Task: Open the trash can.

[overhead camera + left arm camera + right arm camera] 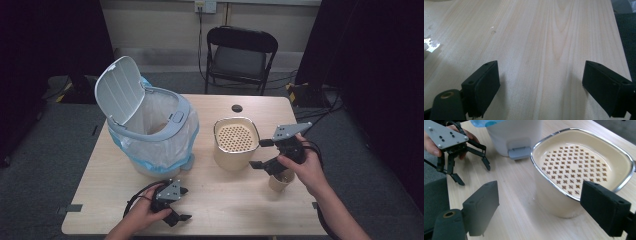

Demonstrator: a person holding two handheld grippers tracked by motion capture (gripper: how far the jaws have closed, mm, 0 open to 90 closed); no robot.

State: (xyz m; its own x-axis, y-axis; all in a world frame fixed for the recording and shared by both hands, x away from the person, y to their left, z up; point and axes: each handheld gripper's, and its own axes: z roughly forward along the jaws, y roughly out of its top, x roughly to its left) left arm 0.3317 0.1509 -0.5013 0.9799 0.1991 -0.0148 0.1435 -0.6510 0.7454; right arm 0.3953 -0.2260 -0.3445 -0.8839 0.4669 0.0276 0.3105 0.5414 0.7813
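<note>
The right claw (261,153), jaws spread wide and grasping nothing, hangs at centre right of the high view just beside the cream strainer pot (236,142), with a small paper cup (281,181) on the bench (220,205) below the hand. To take the pot cleanly, I would bring one jaw inside the metal rim (554,186) and one outside, squarely, before closing. The left claw (182,204), also released, rests at the bottom left, near the open-lidded bin (150,130).
</note>
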